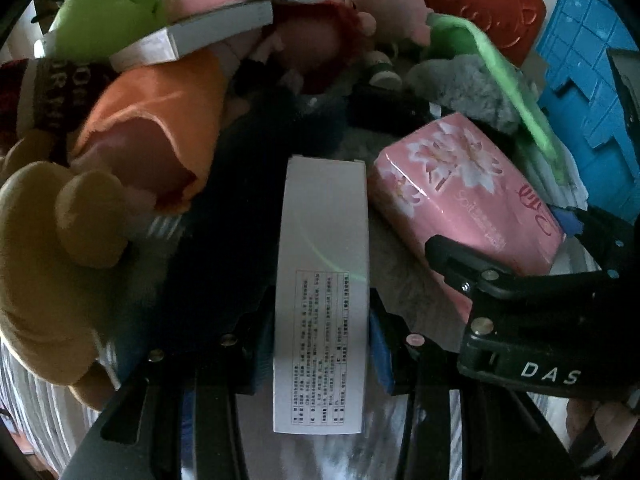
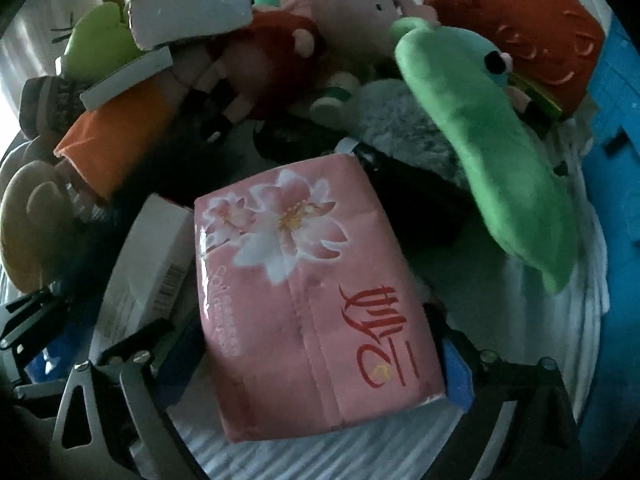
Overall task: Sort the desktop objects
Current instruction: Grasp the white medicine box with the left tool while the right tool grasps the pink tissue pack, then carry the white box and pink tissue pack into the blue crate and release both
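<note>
A long white box [image 1: 324,240] with small print on its face stands between the fingers of my left gripper [image 1: 320,316], which is shut on its two sides. The same box [image 2: 148,264] shows at the left of the right wrist view. A pink tissue pack [image 2: 304,280] with a white flower and red lettering lies flat on the striped cloth. My right gripper [image 2: 320,352] straddles it, one finger at each long side, jaws wide and the pack not squeezed. In the left wrist view one black finger [image 1: 460,264] of the right gripper crosses the pack [image 1: 460,184].
Behind both grippers lies a crowded pile: a yellow plush [image 1: 48,260], an orange plush [image 1: 160,112], a green plush [image 2: 480,140], a pink pig [image 2: 348,12], grey-white boxes [image 2: 192,12] and a red embossed case [image 2: 520,28]. A blue crate [image 1: 592,72] stands at the right. Striped cloth [image 2: 360,452] covers the near surface.
</note>
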